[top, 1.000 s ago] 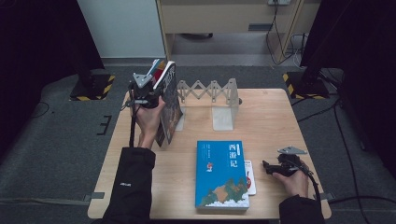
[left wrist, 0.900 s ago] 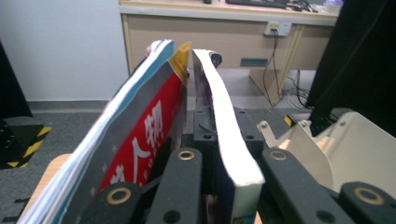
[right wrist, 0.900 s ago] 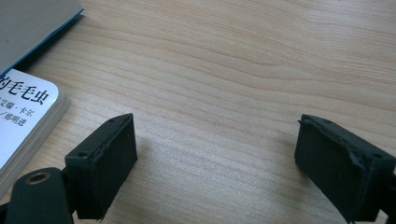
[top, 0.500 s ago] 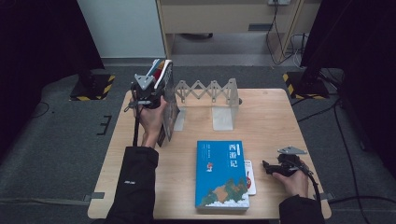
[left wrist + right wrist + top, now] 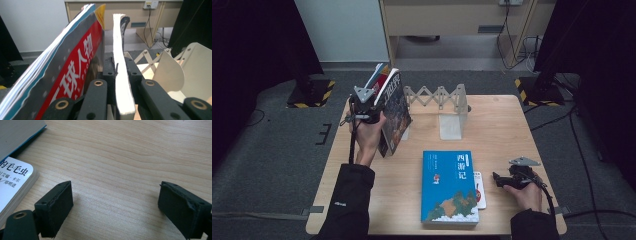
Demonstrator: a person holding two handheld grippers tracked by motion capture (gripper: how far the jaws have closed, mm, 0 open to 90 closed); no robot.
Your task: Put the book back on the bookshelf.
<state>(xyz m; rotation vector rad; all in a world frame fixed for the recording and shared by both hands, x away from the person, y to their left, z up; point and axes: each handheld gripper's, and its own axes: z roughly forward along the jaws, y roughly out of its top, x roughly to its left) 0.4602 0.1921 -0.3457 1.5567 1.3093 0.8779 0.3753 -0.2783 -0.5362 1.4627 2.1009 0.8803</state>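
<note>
My left claw point(image 5: 371, 102) pinches a thin book point(image 5: 121, 75) by its page edge, the jaws drawn narrow around it, and that is where trouble could start. The grip sits low on the book while most of it stands above my pads, bowing a little, so I judge it could swing or slip out if I tilt my wrist too fast. Just beside the claw, on its left in the left gripper view, the red magazine point(image 5: 75, 75) leans toward my held book; a careless push could topple it or drag its cover along. Beyond the claw, to its right, the white accordion book rack point(image 5: 442, 100) waits with its upright dividers point(image 5: 175, 72); if I come in crooked the book's bottom edge may catch a divider and shove the whole rack across the table point(image 5: 497, 120). My left forearm reaches up from the near edge, hand raised, claw pointing away from me and slightly up

My right claw point(image 5: 504, 179) rests low over bare wood near the table's near right corner, jaws wide and empty, hand level. The blue book point(image 5: 449, 187) lies flat to its left, with a small white book point(image 5: 12, 182) tucked under that one's edge, just beside my left pad; a stray sweep could nudge both
</note>
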